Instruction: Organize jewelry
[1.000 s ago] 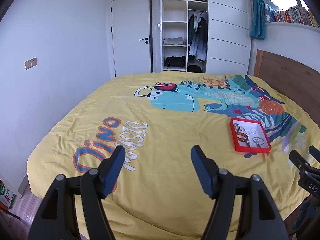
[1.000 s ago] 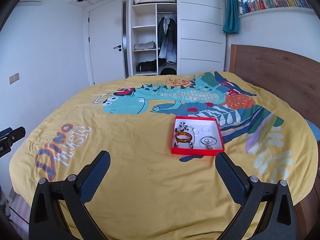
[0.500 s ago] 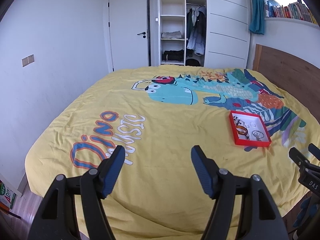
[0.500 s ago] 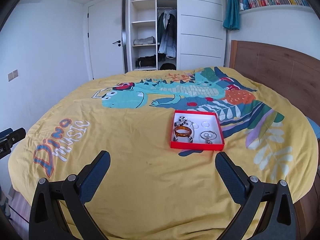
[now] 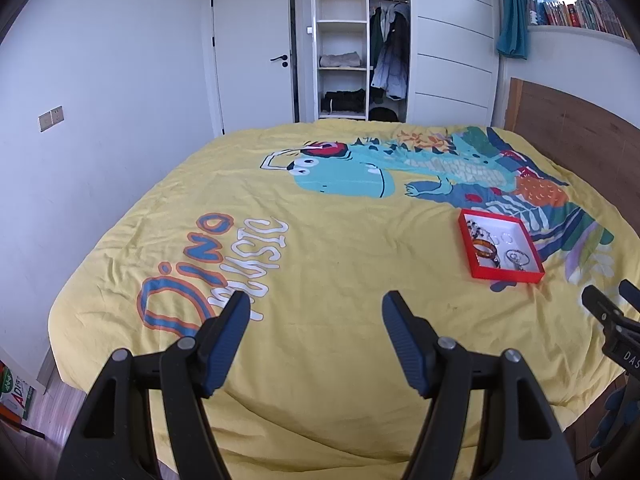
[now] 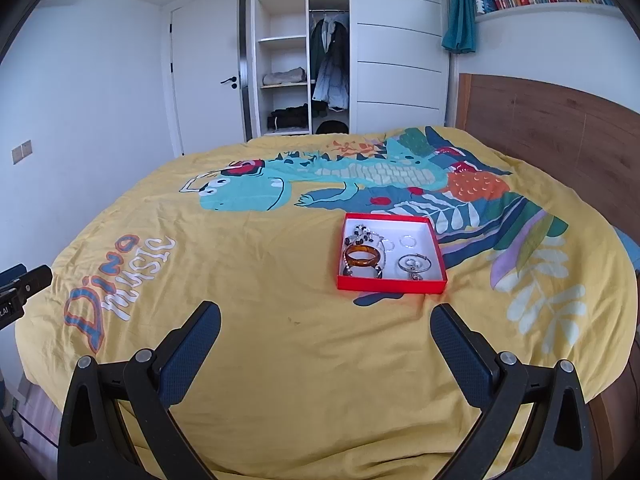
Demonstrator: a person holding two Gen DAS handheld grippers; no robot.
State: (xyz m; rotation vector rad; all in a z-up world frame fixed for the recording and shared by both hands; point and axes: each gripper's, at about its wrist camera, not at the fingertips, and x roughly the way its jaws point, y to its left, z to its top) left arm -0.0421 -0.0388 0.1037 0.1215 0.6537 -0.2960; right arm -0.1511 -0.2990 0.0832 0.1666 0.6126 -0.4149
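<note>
A red shallow box (image 6: 439, 257) with a white inside lies on the yellow bedspread, right of centre; it also shows in the left wrist view as the red box (image 5: 507, 275). Inside it are an amber bangle (image 6: 363, 256), a silver bracelet (image 6: 414, 264), a beaded piece (image 6: 362, 233) and small rings (image 6: 408, 242). My right gripper (image 6: 325, 330) is open above the bed's near edge, just short of the box. My left gripper (image 5: 316, 320) is open too, over bare bedspread well left of the box. Nothing sits between either pair of fingers.
The bed (image 5: 280, 264) with a dinosaur print fills most of the view. A wooden headboard (image 6: 552, 128) stands at the right, an open wardrobe (image 6: 304, 60) and a door (image 5: 252, 48) behind. The right gripper's tip (image 5: 604, 312) shows at the left view's right edge.
Both cameras have tilted or risen slightly, so the bed and box sit a little lower and nearer in view. Both grippers stay open and empty.
</note>
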